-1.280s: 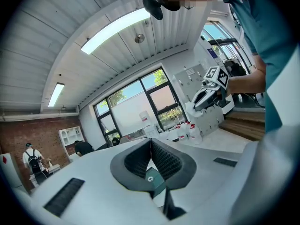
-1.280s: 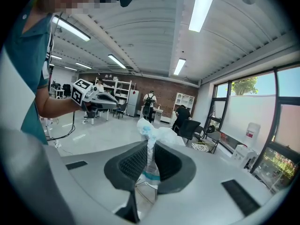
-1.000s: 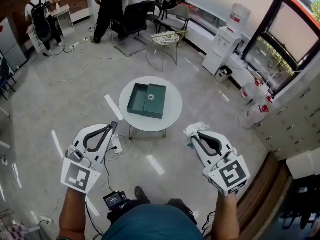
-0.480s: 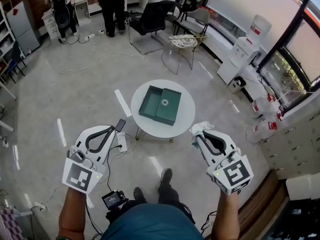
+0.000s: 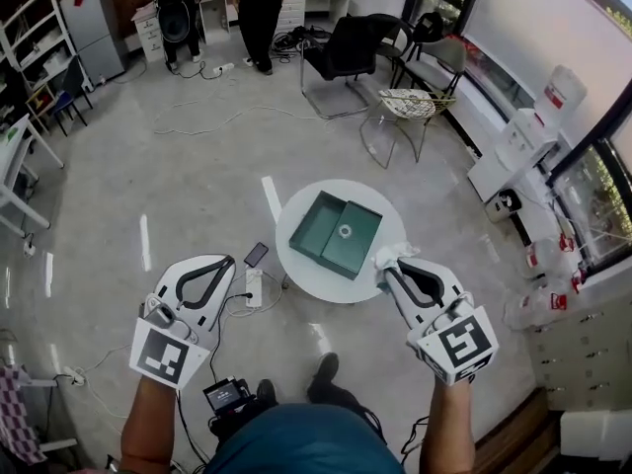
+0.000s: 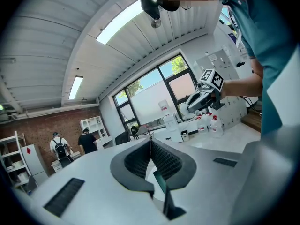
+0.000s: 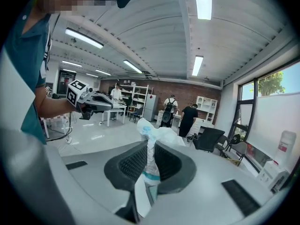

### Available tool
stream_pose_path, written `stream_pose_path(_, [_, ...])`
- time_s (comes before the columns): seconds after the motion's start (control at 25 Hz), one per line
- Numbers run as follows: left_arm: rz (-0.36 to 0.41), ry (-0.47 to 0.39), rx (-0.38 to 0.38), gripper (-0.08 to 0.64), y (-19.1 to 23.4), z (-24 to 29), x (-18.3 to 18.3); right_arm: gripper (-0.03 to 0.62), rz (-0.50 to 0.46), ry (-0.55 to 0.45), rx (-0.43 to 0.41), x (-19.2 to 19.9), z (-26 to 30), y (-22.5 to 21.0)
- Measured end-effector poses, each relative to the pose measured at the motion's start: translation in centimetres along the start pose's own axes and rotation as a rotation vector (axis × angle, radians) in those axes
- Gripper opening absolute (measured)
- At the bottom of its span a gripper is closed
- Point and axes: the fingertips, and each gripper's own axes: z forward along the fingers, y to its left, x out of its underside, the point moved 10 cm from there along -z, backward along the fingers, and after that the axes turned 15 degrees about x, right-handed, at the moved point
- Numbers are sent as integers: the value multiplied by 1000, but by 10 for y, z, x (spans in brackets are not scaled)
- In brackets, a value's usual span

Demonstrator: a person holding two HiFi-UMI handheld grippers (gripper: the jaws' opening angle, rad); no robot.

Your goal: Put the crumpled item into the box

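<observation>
At the near edge of the round white table (image 5: 296, 265), head view: my right gripper (image 5: 387, 271) held the crumpled white item (image 5: 393, 256) just beside the open dark green box (image 5: 341, 233), not in it; my left gripper (image 5: 227, 263) hung off the table's left | left gripper view: jaws pressed together, nothing between | right gripper view: jaws clamped on the crumpled white item.

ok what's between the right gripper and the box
In the head view, only the crumpled item pinched by the right gripper, then a bare strip of table, lie before the box.
</observation>
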Motion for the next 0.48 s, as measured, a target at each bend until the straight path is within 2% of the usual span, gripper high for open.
stream_pose_path(0.48, [-28, 69, -74, 20, 5, 99, -26, 63, -11, -40, -111, 23, 57, -107])
